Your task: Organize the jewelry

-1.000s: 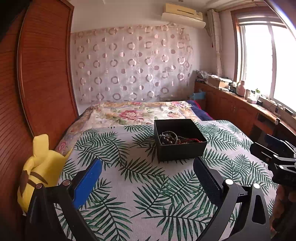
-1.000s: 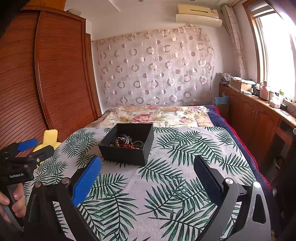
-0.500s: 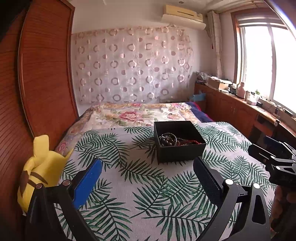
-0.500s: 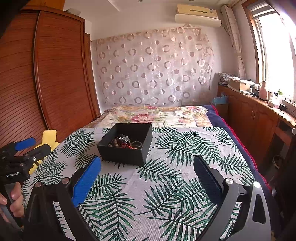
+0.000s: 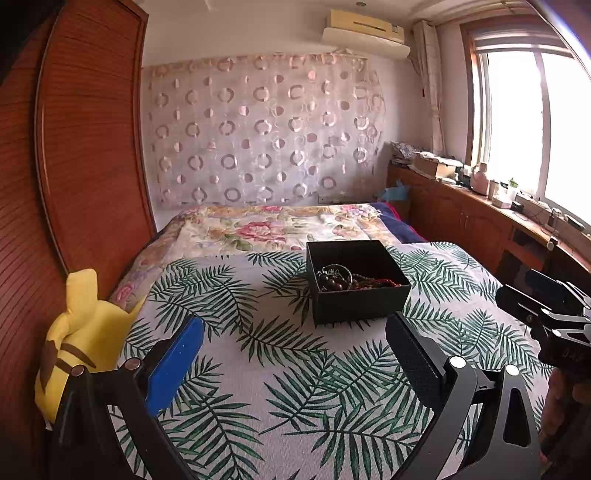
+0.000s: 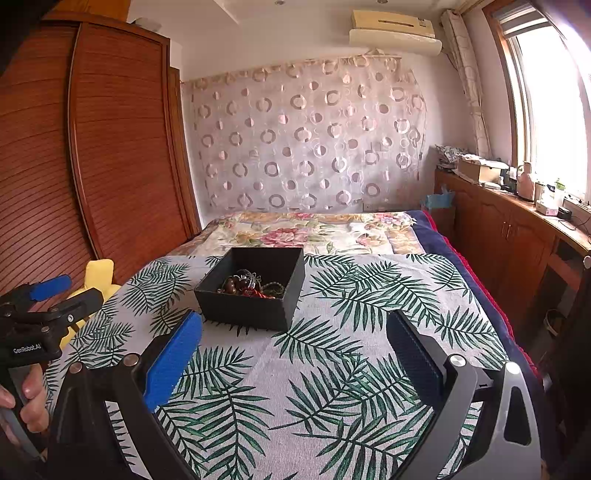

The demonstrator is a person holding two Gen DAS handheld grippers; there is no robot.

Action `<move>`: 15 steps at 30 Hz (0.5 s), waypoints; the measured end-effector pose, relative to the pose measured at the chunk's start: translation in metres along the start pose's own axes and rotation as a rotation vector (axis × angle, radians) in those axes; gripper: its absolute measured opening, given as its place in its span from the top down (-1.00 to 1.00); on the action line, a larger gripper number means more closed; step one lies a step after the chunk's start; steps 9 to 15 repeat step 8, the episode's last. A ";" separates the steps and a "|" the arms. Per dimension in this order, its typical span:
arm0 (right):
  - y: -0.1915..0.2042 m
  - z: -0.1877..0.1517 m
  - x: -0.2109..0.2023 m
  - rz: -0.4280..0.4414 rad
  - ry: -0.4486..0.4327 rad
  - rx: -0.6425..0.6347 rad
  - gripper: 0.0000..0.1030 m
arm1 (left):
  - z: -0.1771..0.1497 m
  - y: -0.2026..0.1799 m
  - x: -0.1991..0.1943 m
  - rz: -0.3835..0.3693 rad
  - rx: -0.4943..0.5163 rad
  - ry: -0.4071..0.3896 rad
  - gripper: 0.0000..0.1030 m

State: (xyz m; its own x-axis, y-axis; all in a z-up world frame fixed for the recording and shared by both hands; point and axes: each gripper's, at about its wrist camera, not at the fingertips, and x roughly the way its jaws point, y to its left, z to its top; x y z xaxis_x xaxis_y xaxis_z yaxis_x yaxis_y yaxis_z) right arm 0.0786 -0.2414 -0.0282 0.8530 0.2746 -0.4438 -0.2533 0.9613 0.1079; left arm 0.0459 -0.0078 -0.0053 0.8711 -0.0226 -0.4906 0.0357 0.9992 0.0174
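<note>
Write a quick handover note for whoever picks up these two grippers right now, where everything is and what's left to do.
Left gripper: open, empty, hovering short of the black box.
Right gripper: open, empty, also short of the box.
The box sits open on the palm-leaf bedspread, with the tangled jewelry piled inside: dark beads, a silvery piece, a red cord.
Done: nothing visible yet.
Left: take the pieces out and sort them.

a bed (image 5: 258,354) wears a palm-leaf cover, with a floral quilt (image 5: 266,229) beyond it. a yellow plush toy (image 5: 77,339) sits at the bed's left edge against a wooden wardrobe (image 5: 92,147). a circle-patterned curtain (image 6: 306,140) hangs on the far wall under an air conditioner (image 6: 395,29), and a wooden cabinet (image 6: 509,229) runs below the window (image 5: 535,122).
</note>
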 end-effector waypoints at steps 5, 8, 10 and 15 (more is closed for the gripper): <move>0.000 0.001 0.000 -0.002 -0.002 0.000 -0.95 | 0.000 0.000 0.000 0.000 0.003 -0.001 -0.85; 0.001 0.002 -0.001 -0.002 -0.003 0.000 -0.95 | 0.001 -0.001 0.000 0.001 0.002 -0.002 -0.85; 0.001 0.002 -0.001 -0.002 -0.003 0.000 -0.95 | 0.001 -0.001 0.000 0.001 0.002 -0.002 -0.85; 0.001 0.002 -0.001 -0.002 -0.003 0.000 -0.95 | 0.001 -0.001 0.000 0.001 0.002 -0.002 -0.85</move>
